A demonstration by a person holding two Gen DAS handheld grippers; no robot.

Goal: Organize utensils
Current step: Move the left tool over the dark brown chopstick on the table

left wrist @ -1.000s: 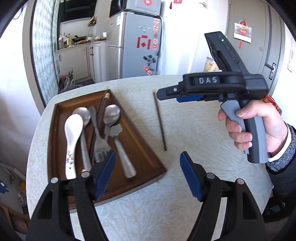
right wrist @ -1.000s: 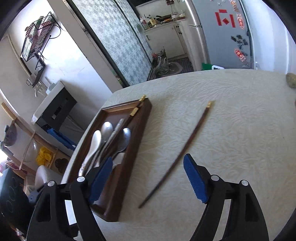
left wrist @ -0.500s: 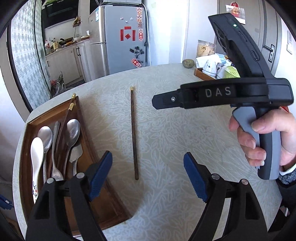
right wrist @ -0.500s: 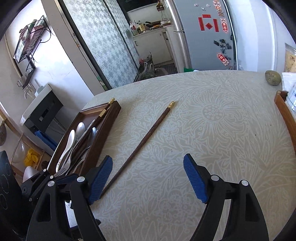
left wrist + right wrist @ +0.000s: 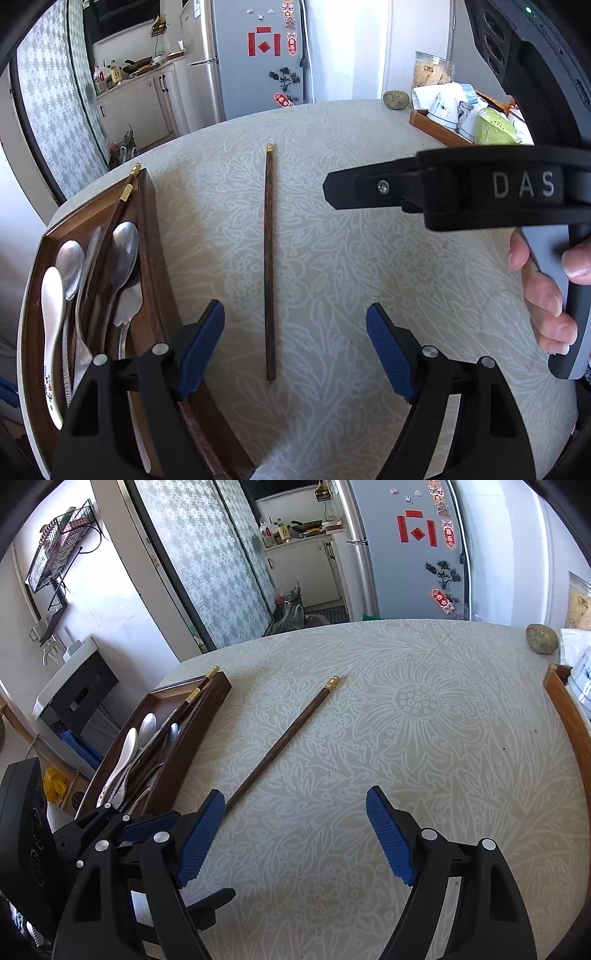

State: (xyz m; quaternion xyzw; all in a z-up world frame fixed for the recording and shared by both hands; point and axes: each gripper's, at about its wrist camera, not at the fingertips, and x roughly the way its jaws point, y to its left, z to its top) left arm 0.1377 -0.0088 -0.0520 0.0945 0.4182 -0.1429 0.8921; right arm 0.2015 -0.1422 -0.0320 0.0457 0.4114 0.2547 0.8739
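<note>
The left gripper has swung away from the dark wooden rectangular tray. A second ago its blue left pad sat over the tray's contents; now the long dark wooden chopstick with a gold cap lies on the pale floral-patterned table between the wide-spread jaws, running straight ahead of them, touching neither pad. Those jaws opened a little further early in that second. The tray, holding a white ceramic spoon, metal spoons and other chopsticks, now lies left of the left pad.

The right gripper also stands wide and empty. The chopstick slants ahead from behind its left pad, whereas earlier its near tip lay between the pads.
</note>
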